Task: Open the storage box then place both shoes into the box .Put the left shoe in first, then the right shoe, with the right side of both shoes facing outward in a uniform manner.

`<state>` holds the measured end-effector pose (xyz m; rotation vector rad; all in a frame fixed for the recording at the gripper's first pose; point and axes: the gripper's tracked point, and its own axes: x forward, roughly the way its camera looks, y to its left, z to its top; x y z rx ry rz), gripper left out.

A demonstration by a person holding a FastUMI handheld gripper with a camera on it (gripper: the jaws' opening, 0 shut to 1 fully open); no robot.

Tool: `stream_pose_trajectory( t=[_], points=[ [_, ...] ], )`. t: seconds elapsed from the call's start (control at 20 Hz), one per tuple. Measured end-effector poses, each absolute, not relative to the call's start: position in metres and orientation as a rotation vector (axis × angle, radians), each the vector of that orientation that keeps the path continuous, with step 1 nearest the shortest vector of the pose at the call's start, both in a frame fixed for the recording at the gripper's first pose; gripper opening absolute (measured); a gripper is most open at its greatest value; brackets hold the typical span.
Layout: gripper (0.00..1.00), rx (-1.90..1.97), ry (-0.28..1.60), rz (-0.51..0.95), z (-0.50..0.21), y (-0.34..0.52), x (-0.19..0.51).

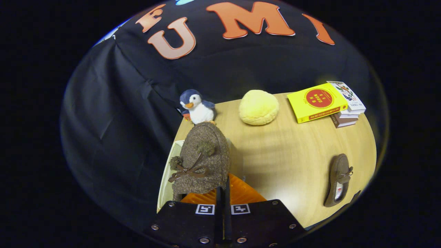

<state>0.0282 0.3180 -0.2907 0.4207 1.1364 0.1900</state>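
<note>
Fingers of your gripper [223, 198] are pressed together on the heel rim of a brown fuzzy shoe [201, 162] with a bow and pompoms, above the cream storage box [164, 187] with its orange lid [241, 194]. Second shoe [338, 179] lies well apart near the table [293, 151] edge, with bare wood between.

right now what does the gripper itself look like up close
The gripper has two broad matte black plates fastened with silver screws. Each plate carries a small white square tag with a black blocky pattern near the inner edge. Two thin black fingers run forward from between the plates. No cables show.
</note>
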Motion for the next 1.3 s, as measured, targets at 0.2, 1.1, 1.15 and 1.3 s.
stream_pose_trajectory(
  t=[0.2,1.1,1.15,1.3],
  points=[
    [0.03,0.432,1.225,0.19,-0.319,0.371,0.02],
    [0.47,0.431,1.403,0.254,-0.395,0.451,-0.006],
    [0.54,0.453,1.377,0.28,-0.384,0.447,-0.002],
    [0.74,0.53,1.311,0.348,-0.337,0.423,0.007]
  ],
)
